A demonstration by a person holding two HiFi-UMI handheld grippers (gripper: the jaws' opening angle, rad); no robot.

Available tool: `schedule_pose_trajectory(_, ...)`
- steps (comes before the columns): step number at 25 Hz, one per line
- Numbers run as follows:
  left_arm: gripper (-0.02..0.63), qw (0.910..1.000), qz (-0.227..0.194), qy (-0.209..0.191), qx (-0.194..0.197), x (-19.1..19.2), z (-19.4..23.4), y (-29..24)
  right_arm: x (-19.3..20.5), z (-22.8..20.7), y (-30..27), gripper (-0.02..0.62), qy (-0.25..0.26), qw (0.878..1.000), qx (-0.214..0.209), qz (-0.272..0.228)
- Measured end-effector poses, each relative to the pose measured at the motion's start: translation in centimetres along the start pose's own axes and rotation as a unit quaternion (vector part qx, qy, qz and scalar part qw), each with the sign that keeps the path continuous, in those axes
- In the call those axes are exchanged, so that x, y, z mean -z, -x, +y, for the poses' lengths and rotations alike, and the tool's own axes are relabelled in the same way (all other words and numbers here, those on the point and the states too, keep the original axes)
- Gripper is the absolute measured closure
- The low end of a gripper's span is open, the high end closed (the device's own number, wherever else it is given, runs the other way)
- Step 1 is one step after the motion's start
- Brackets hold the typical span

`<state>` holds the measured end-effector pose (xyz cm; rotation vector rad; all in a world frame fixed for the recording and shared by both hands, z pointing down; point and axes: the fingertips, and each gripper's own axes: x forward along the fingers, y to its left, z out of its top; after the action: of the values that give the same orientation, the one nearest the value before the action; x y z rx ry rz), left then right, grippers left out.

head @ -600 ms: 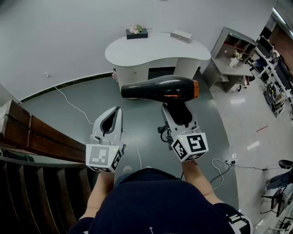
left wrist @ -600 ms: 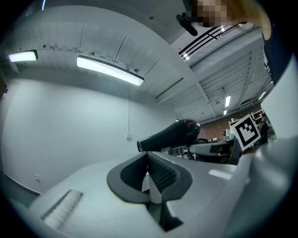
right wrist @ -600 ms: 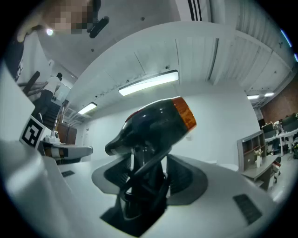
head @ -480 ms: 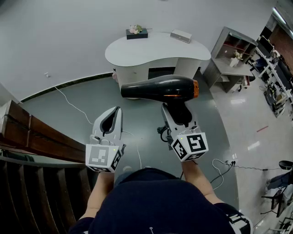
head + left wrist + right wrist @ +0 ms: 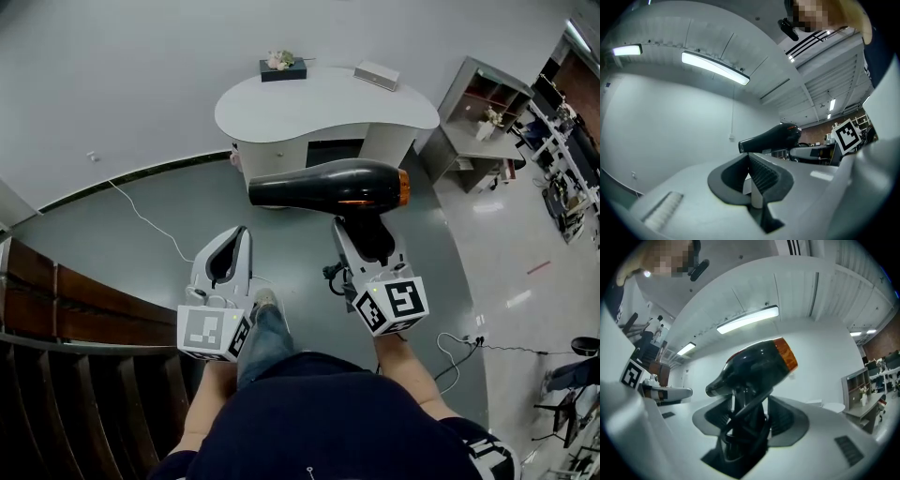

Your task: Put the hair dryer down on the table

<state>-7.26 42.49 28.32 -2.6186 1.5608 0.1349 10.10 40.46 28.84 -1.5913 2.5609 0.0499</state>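
Both grippers are out in front, side by side and close to level. The left gripper (image 5: 239, 236) is empty, jaws pressed together. The right gripper (image 5: 362, 242) has its jaws clamped round the handle of the hair dryer (image 5: 328, 183). One leg (image 5: 262, 339) shows between the forearms.

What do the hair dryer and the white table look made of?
Hair dryer: probably glossy black plastic, given bright reflections along its barrel; orange rear ring. Table: smooth matte white top, perhaps laminate or painted board, uncertain.
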Motion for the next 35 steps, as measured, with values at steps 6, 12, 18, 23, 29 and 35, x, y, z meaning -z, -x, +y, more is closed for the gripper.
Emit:
schedule_pose_trajectory(6, 0.594, 0.9999, -0.005, 0.016, 0.003, 1.5, 7.2, -6.2, 1.5, -1.0, -9.0, 0.348, 0.012, 1.000, -0.001, -0.001)
schedule_pose_trajectory(12, 0.594, 0.9998, 0.004, 0.018, 0.011, 3.4, 14.8, -12.9, 1.9, -2.4, -18.7, 0.348, 0.020, 1.000, 0.007, -0.012)
schedule_pose_trajectory(18, 0.594, 0.9996, 0.007, 0.015, 0.021, 4.4, 20.3, -18.2, 3.4, -3.5, -25.4, 0.350, 0.012, 1.000, 0.026, -0.009)
schedule_pose_trajectory(23, 0.594, 0.9993, 0.008, 0.018, 0.031, 5.1, 23.4, -22.1, 4.4, -4.6, -29.6, 0.348, 0.009, 0.999, 0.037, -0.003)
schedule_pose_trajectory(29, 0.594, 0.9987, 0.014, 0.028, 0.039, 5.9, 25.3, -24.0, 4.9, -5.2, -31.8, 0.348, 0.008, 0.999, 0.048, 0.003)
schedule_pose_trajectory(35, 0.594, 0.9985, 0.022, 0.036, 0.035, 6.9, 26.6, -25.1, 5.6, -6.0, -33.6, 0.348, 0.000, 0.999, 0.051, 0.008)
